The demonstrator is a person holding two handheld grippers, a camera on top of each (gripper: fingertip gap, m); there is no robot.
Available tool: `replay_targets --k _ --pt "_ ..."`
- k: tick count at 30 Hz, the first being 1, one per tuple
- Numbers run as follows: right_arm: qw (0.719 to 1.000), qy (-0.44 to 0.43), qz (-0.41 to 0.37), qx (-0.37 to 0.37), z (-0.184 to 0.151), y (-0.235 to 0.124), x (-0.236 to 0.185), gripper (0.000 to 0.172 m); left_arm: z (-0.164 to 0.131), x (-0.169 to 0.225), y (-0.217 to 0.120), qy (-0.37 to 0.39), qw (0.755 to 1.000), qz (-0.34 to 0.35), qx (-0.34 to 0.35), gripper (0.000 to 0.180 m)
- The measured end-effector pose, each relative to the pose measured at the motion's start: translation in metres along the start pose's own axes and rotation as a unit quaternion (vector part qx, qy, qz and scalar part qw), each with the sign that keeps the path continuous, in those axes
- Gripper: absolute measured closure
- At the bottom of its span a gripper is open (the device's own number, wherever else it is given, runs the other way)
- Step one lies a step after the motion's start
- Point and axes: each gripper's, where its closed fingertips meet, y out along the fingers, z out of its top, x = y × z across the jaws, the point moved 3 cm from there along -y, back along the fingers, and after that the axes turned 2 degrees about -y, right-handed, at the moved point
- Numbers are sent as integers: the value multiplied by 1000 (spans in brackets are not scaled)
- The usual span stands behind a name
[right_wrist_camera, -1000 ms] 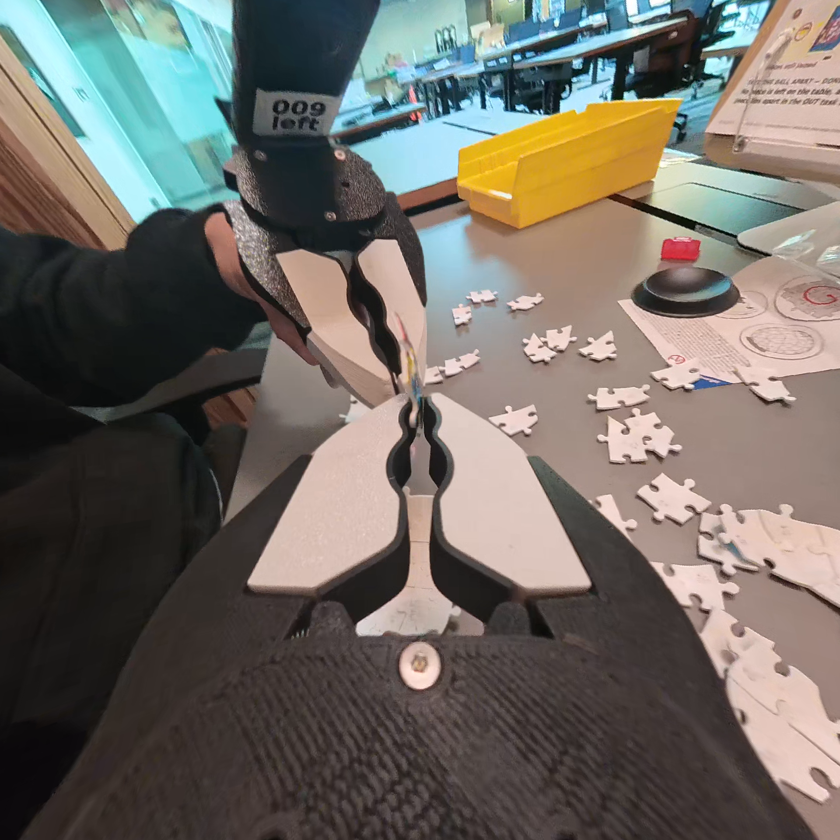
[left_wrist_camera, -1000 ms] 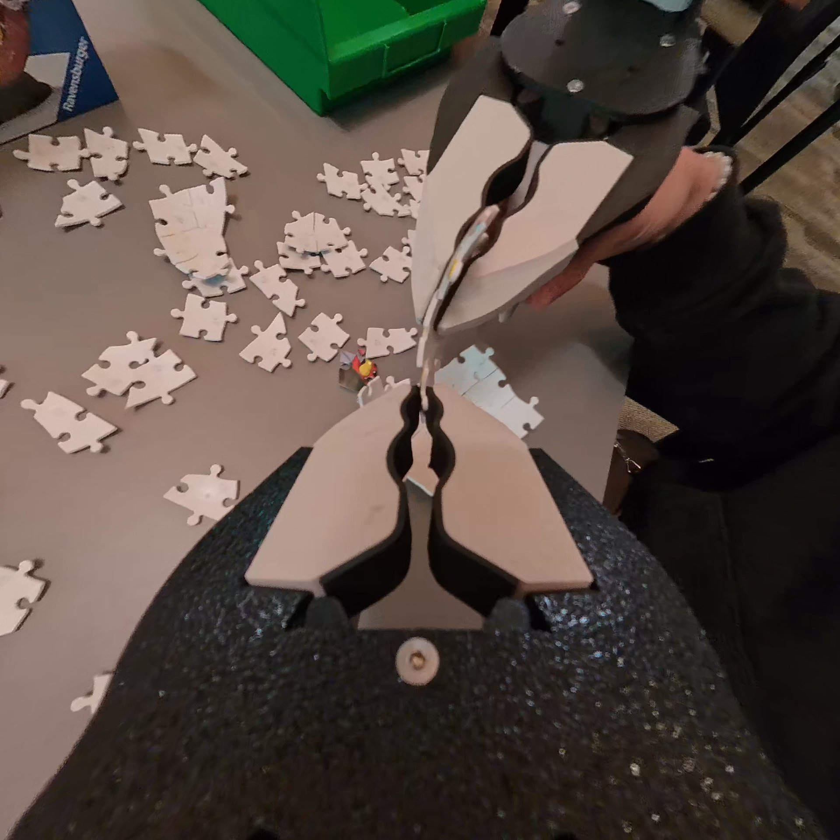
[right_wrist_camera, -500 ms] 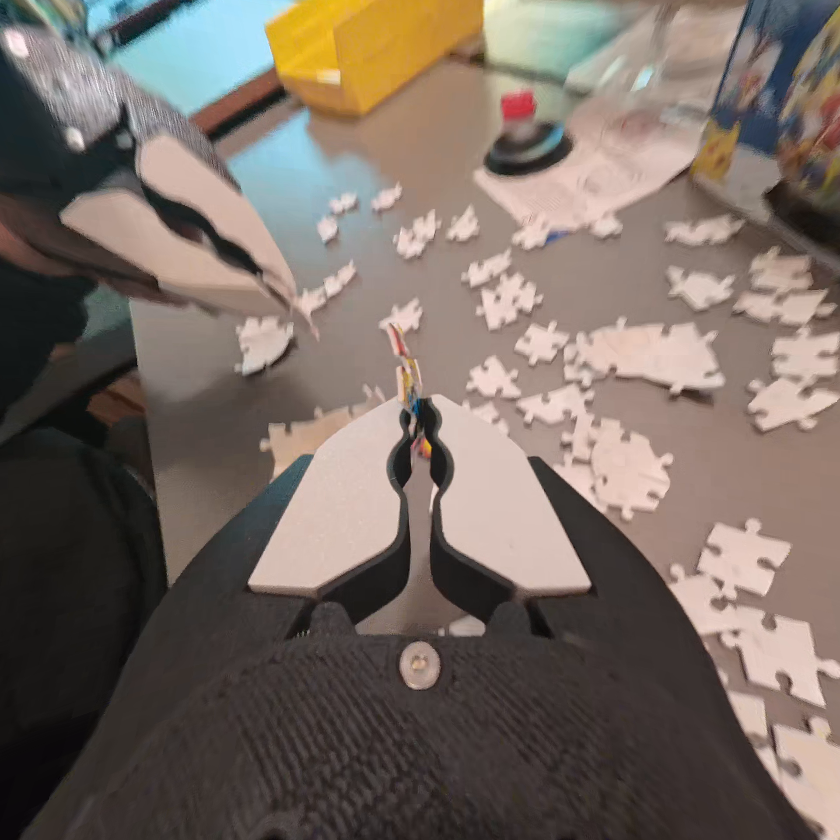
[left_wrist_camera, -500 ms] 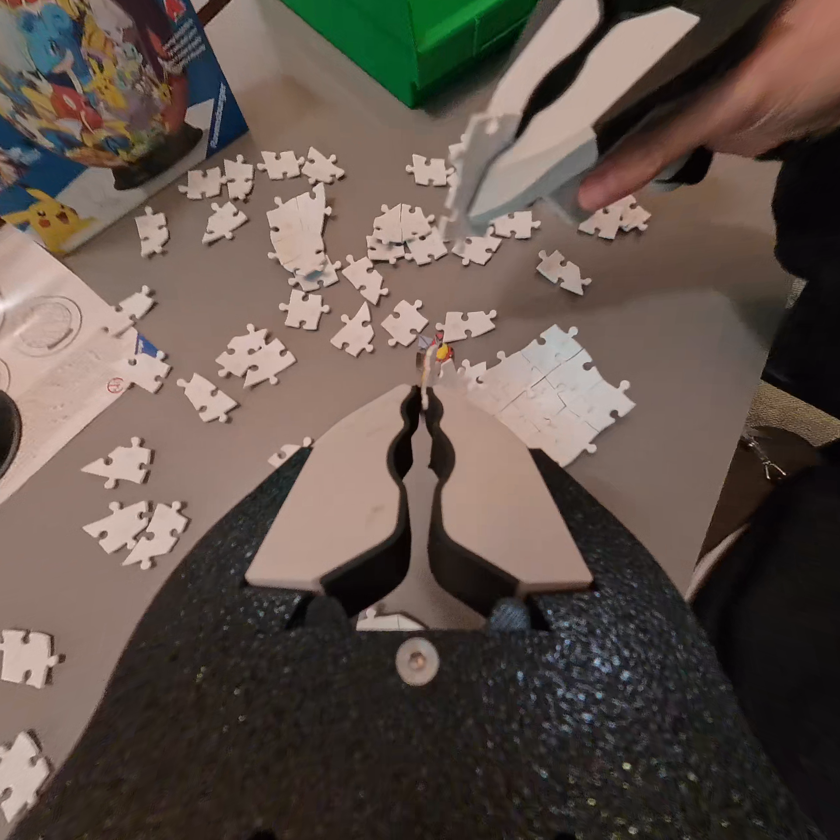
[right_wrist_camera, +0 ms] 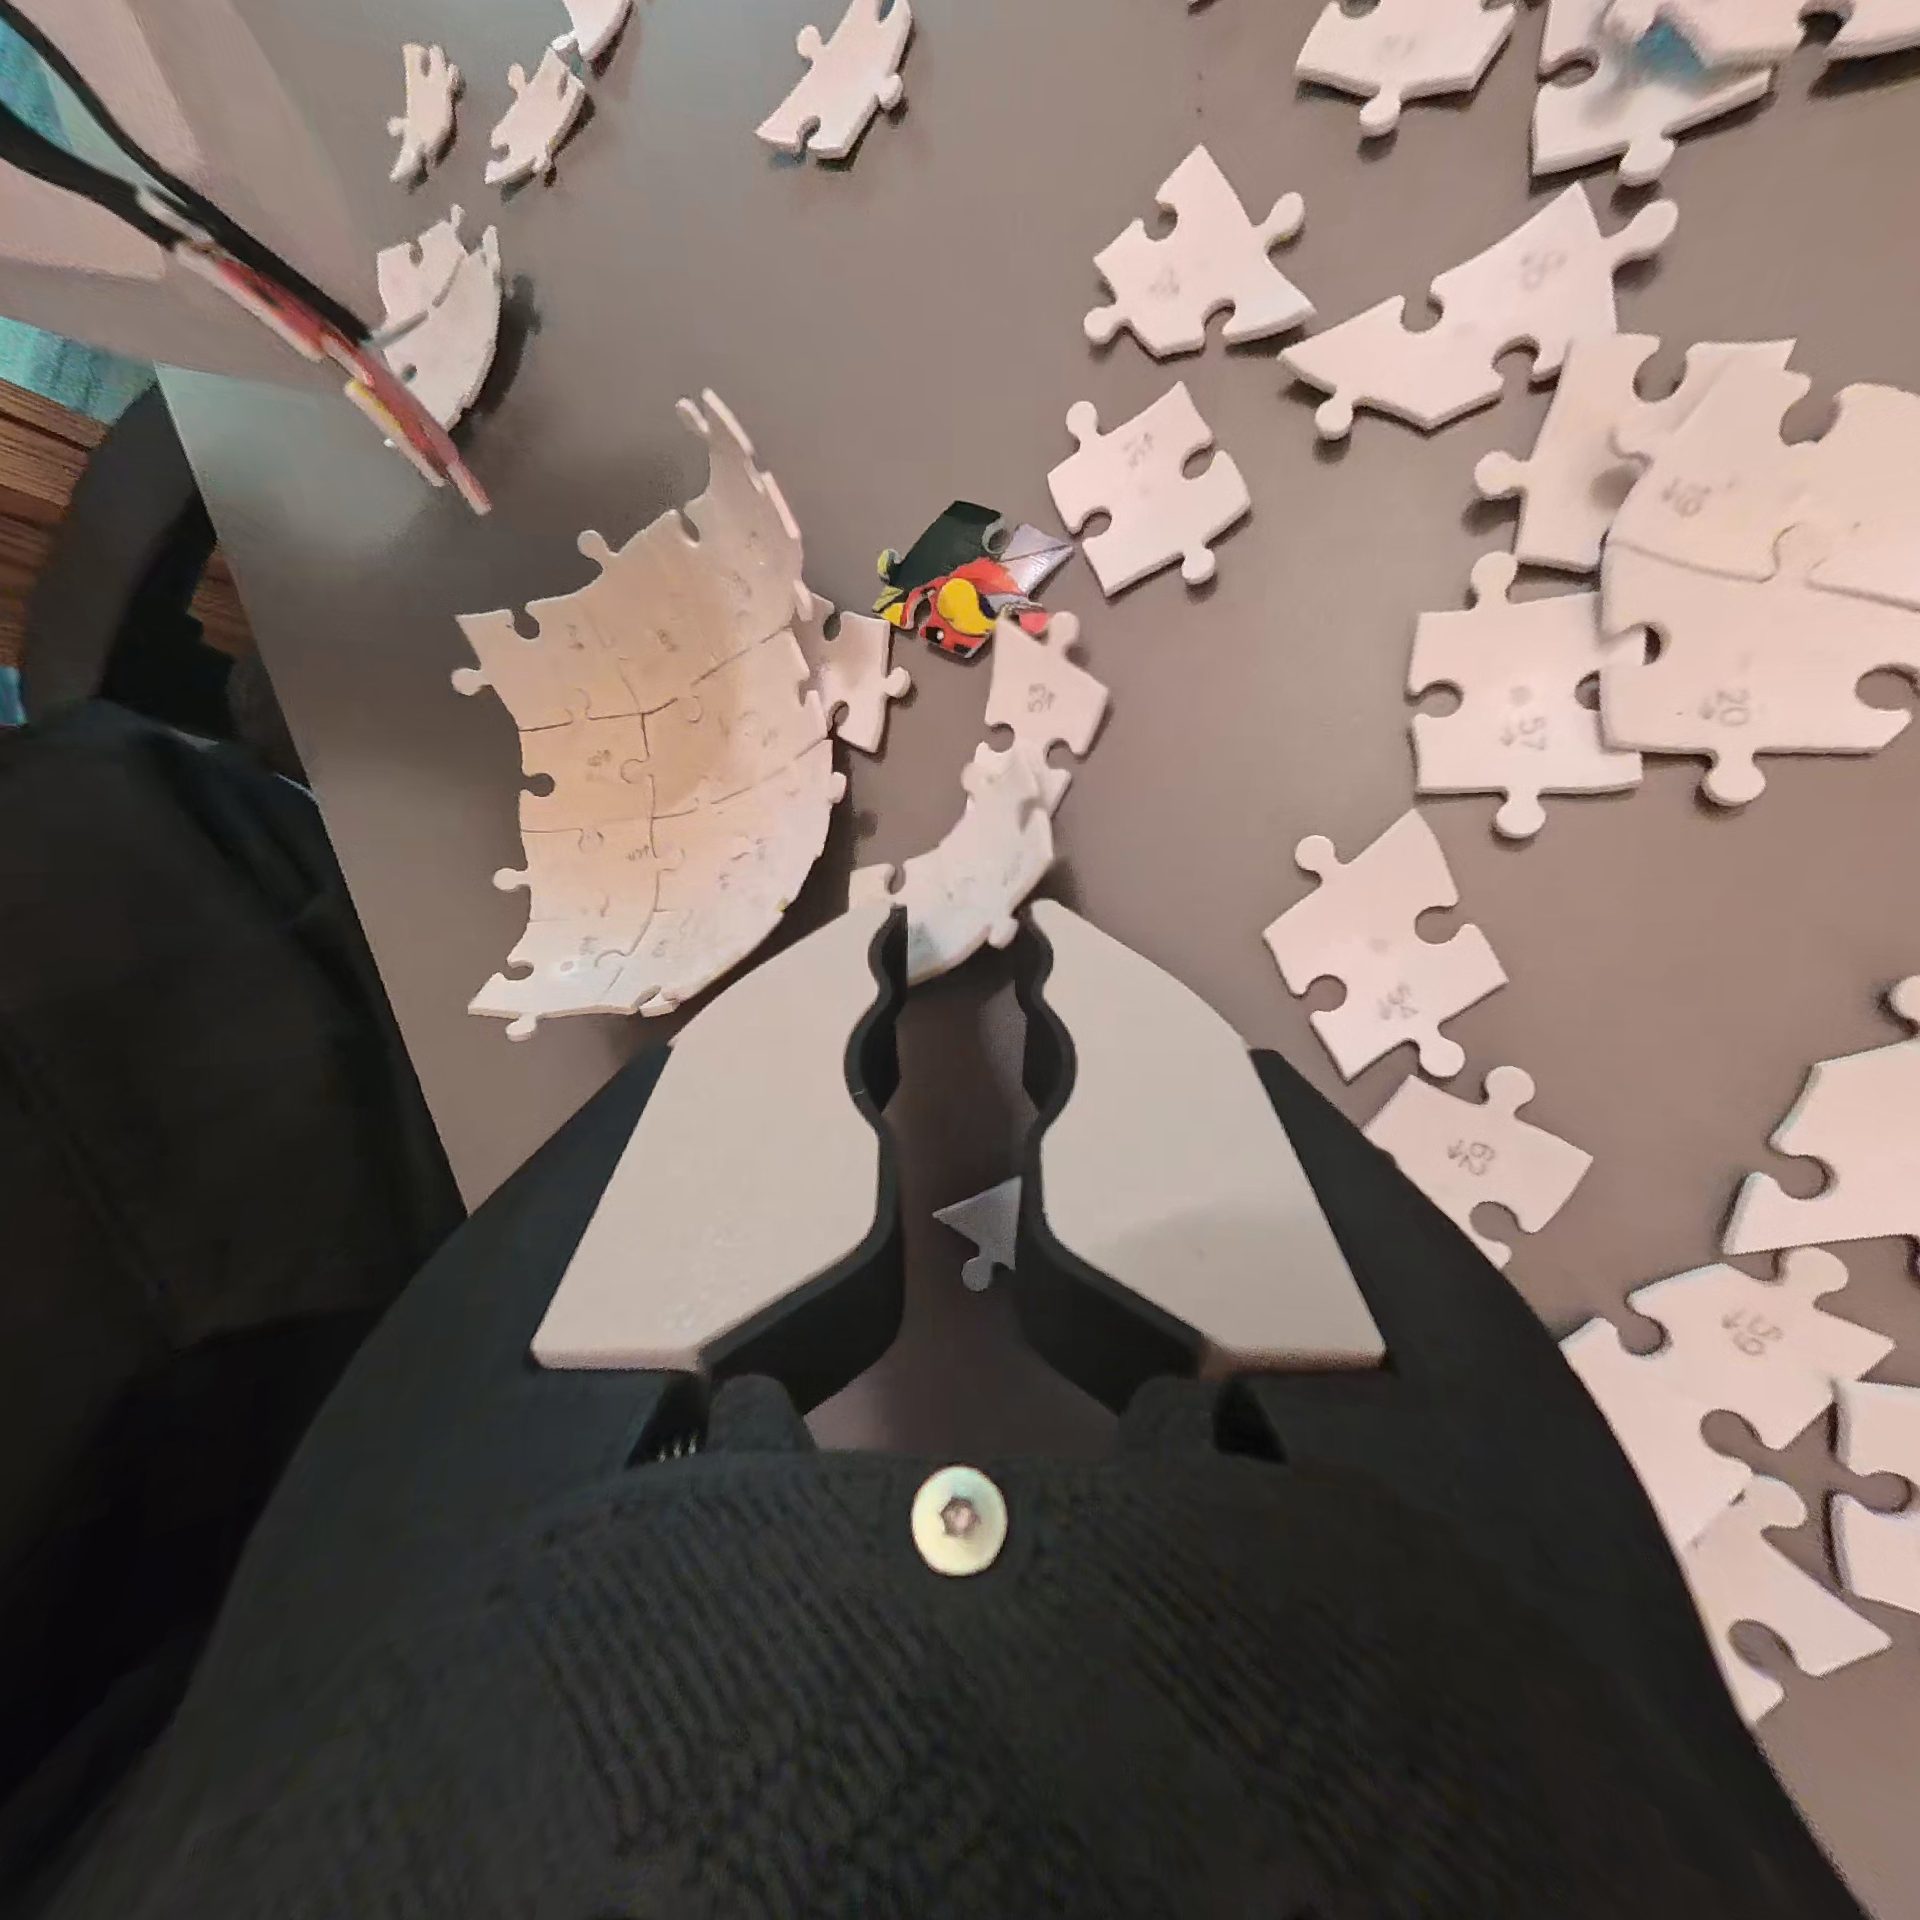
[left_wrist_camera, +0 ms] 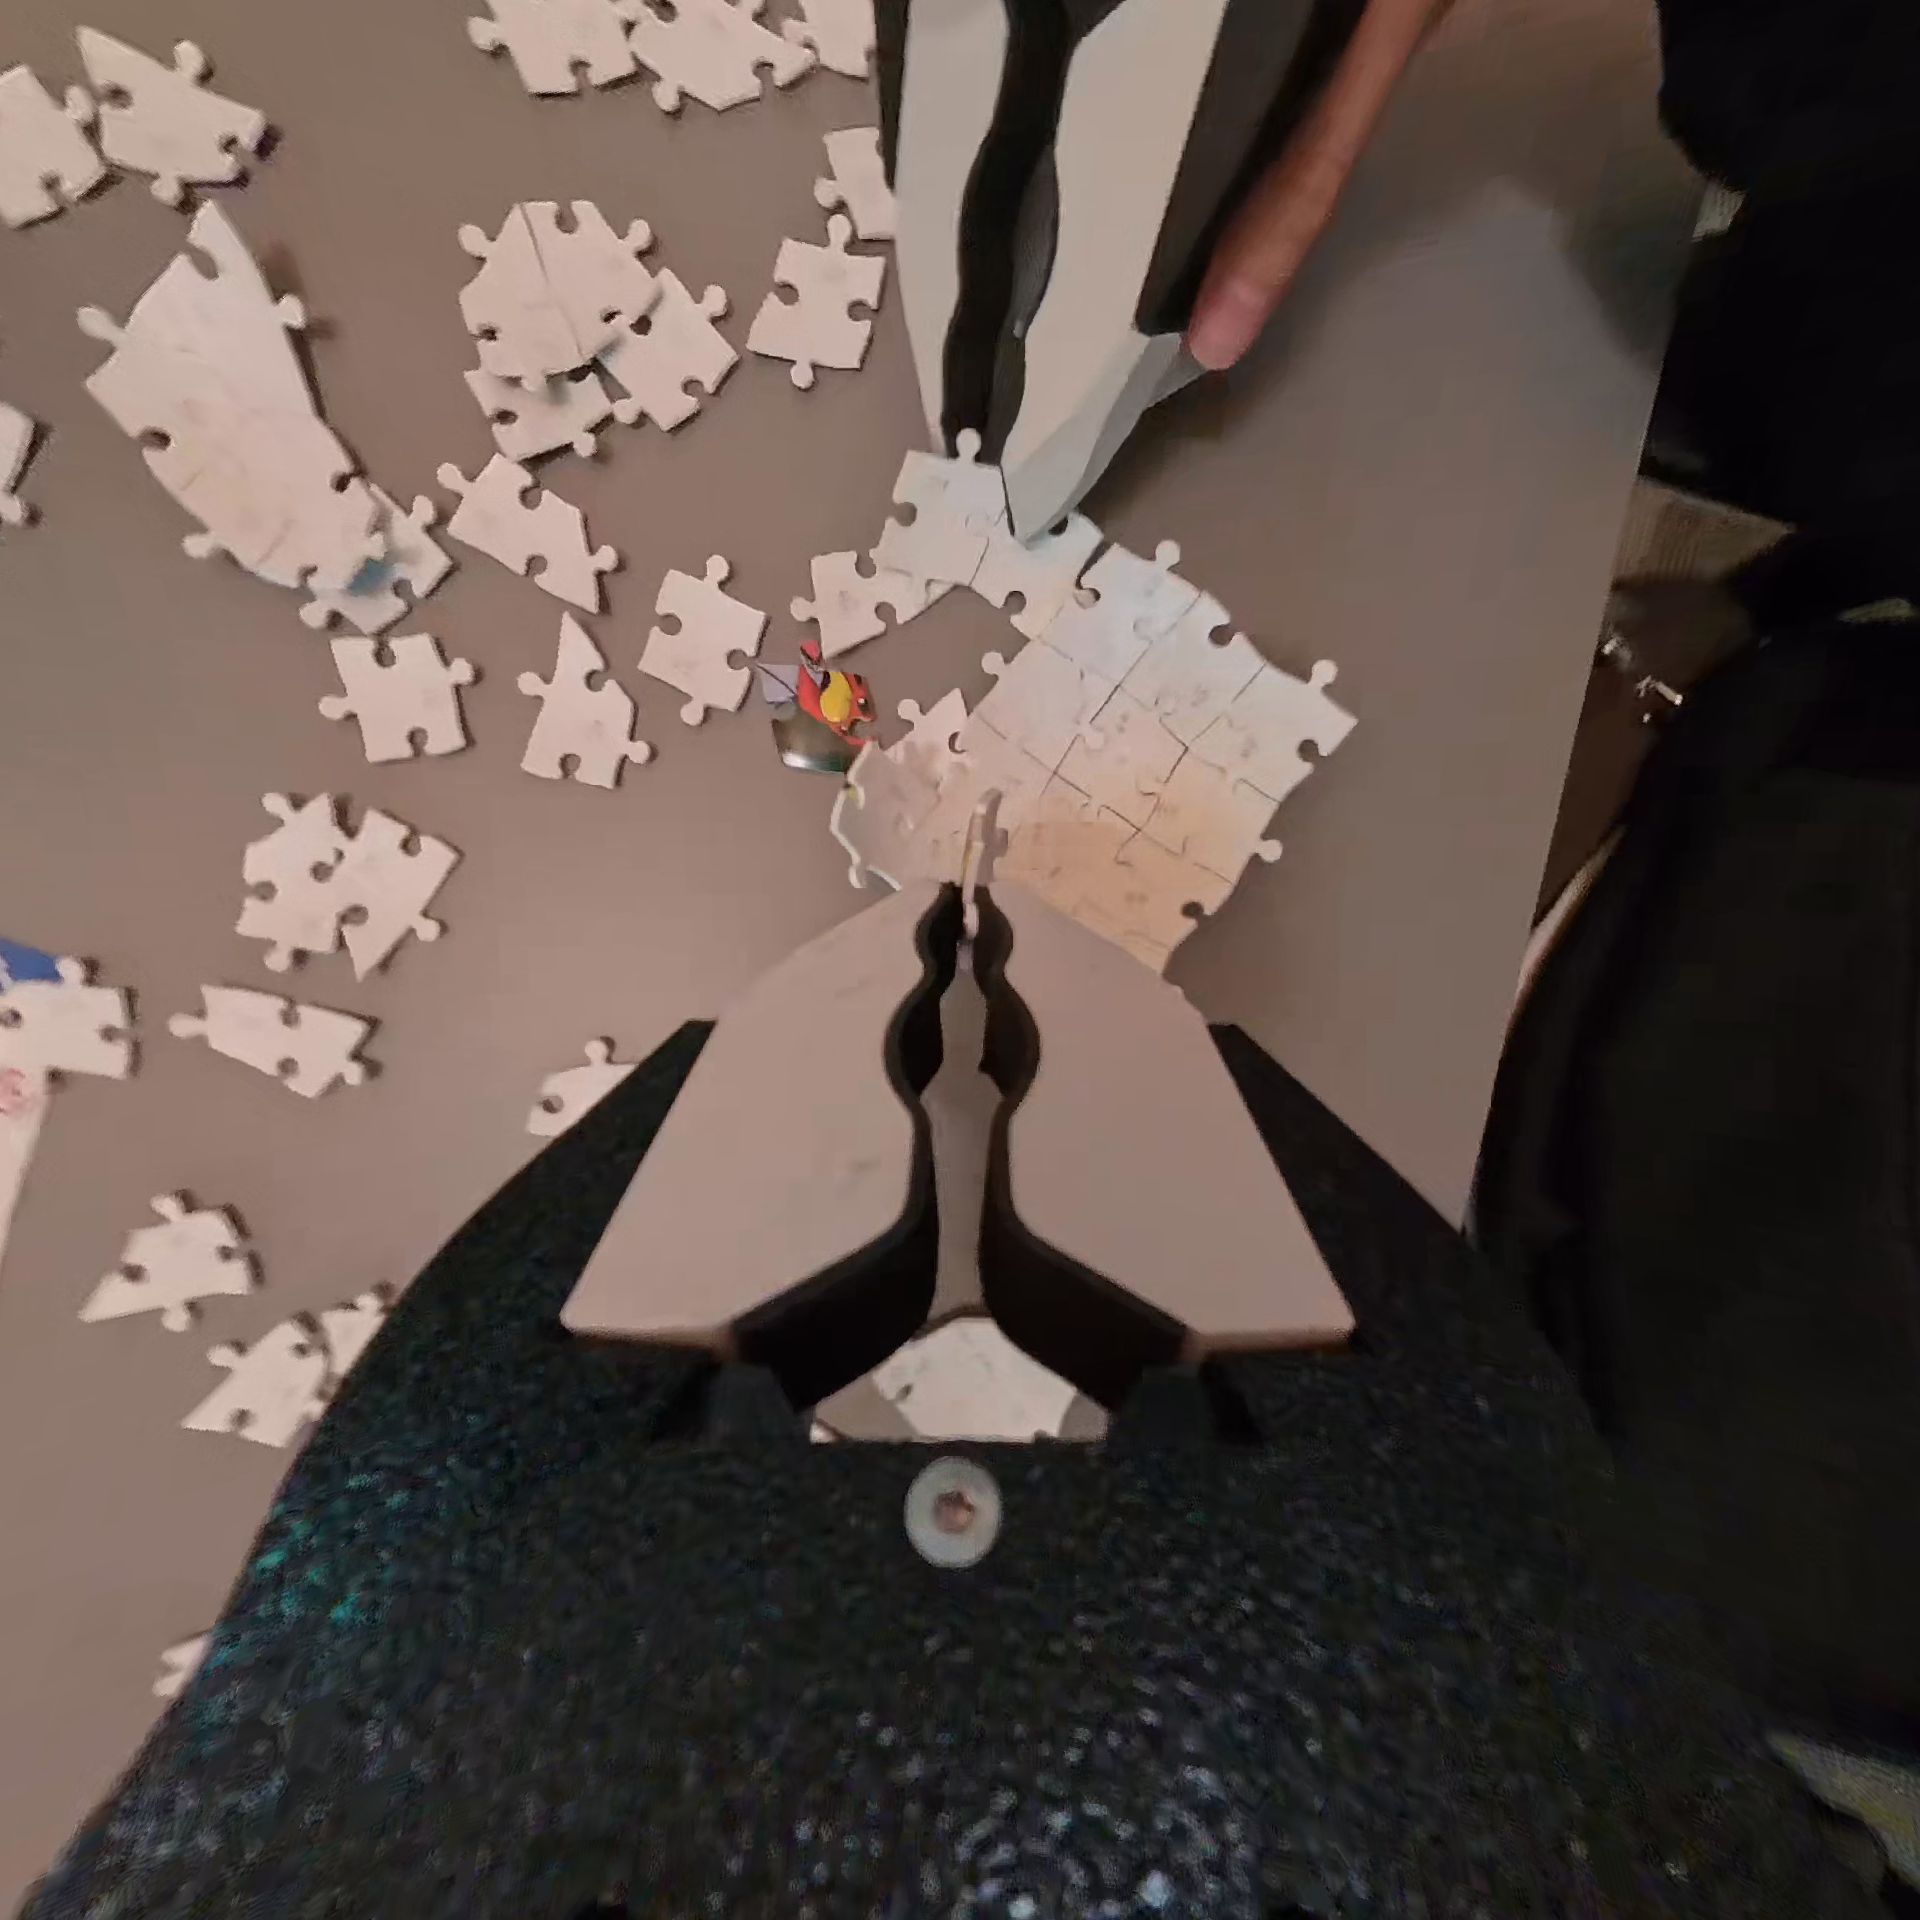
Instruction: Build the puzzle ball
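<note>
The left tongs were shut tight on one thin puzzle piece. The piece stood on its edge and stuck up out of the tips. In the left wrist view it hung just above the lower edge of the big joined patch, a curved sheet of white pieces lying blank side up near the bench edge, right of the middle of the frame. In the right wrist view the same held piece showed its red printed side at the upper left.

The right tongs were open, with a clear gap on one side. A short curved strip of joined pieces lay at their tips, bending up toward the middle of the frame. I could not see the fingers pressing on it. The big patch sat just to the left of that strip in this view, near but not joined.

One small colourful piece lay picture side up between the patch and the loose white pieces. Both tongs were close to the patch, one at each end.
</note>
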Motion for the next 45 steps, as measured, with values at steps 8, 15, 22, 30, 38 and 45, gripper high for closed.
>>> replay_targets --k 8,15,22,30,38,45 --pt "999 -3 -26 45 8 -27 -1 139 25 -10 16 77 982 -100 -138 179" --pt "972 -107 20 208 61 -27 -23 145 36 -18 35 86 960 -161 -212 179" --pt "968 -157 40 190 59 -13 -34 157 36 -16 40 81 964 -177 -183 179" --pt "965 -199 29 170 58 -6 -38 169 36 -17 35 90 971 -167 -145 178" --pt "951 -143 50 271 72 -30 -32 169 43 -23 25 24 993 -119 -2 171" --pt "933 -131 95 320 76 -38 -37 169 47 -17 17 -28 987 -121 99 166"
